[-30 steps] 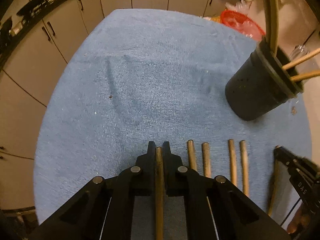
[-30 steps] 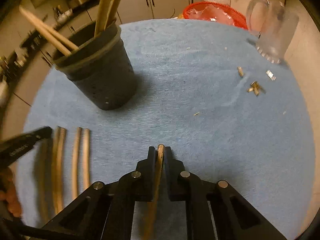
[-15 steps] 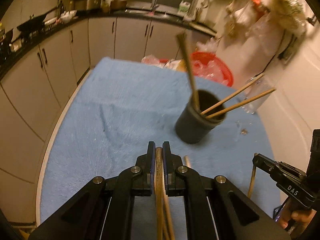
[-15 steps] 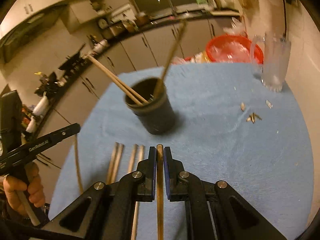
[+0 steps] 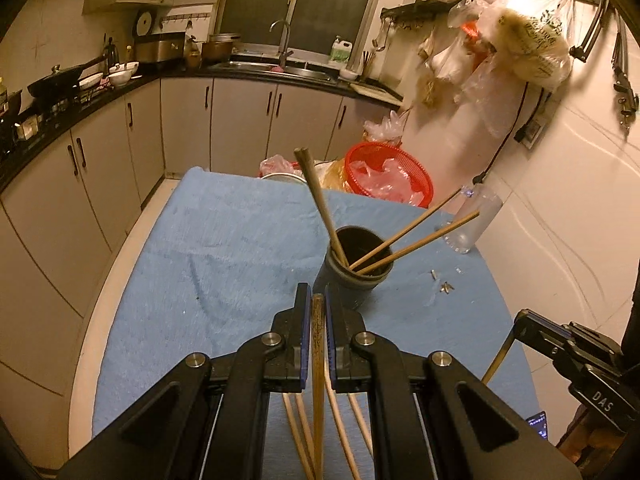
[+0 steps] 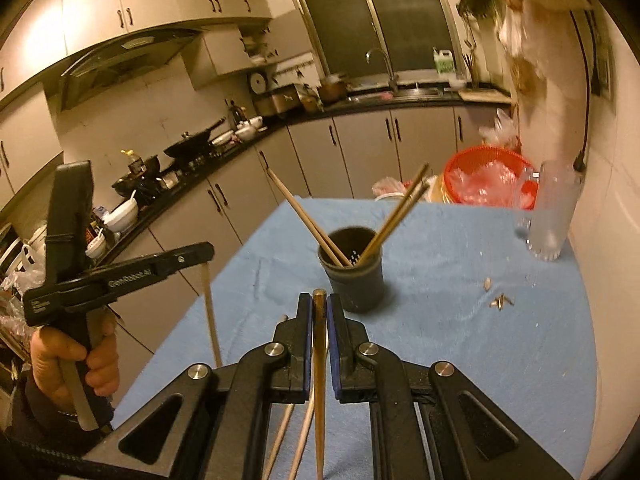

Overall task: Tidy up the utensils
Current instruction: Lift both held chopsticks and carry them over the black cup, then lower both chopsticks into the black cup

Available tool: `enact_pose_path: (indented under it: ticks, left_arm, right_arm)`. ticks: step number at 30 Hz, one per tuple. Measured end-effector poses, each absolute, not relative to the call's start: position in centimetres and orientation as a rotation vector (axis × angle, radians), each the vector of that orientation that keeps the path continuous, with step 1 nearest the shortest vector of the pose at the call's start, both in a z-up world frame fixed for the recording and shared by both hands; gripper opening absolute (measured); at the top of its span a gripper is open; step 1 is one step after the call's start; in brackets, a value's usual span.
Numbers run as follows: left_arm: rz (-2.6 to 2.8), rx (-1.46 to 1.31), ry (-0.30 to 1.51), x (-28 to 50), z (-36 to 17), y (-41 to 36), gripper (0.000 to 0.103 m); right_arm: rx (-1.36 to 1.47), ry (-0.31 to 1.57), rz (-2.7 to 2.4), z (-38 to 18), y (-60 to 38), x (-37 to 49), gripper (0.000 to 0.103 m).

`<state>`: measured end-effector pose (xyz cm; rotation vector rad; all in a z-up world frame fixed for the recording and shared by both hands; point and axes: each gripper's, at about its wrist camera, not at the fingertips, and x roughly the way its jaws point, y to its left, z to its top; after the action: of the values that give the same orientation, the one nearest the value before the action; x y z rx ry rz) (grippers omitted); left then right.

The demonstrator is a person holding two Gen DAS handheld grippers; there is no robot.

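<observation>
My left gripper (image 5: 317,300) is shut on a wooden chopstick (image 5: 318,360) held above the blue towel (image 5: 240,240). My right gripper (image 6: 319,298) is shut on another wooden chopstick (image 6: 319,380), also lifted. A dark cup (image 5: 352,276) (image 6: 354,276) stands ahead of both grippers with several chopsticks leaning in it. More loose chopsticks (image 5: 344,432) lie on the towel under the left gripper. In the right wrist view the left gripper (image 6: 202,254) shows at the left, a hand (image 6: 72,360) around its handle and its chopstick hanging down. The right gripper (image 5: 520,326) shows at the right of the left wrist view.
A red basket (image 5: 390,176) with plastic bags stands at the table's far end. A clear glass mug (image 6: 554,212) sits by the wall on the right. Small scraps (image 6: 500,300) lie on the towel. Kitchen cabinets (image 5: 100,160) run along the left.
Both grippers have risen from the towel, each carrying its chopstick, and tilted up so the cup and kitchen come into view. The cup now appears farther and lower.
</observation>
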<state>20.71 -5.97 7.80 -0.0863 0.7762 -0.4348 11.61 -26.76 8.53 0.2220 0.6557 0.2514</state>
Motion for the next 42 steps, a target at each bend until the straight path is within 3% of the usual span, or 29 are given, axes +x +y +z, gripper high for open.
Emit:
enact_pose_path:
  ticks: [34,42]
  left_arm:
    - [-0.35,-0.212,0.341,24.1,18.6,-8.1,0.006]
    - [-0.32,-0.275,0.252,26.2,18.8,-9.0,0.006]
  right_arm:
    - [0.195,0.386,0.13,19.4,-28.6,16.5,0.007]
    - [0.199,0.314,0.09,20.0,-28.8,18.6,0.007]
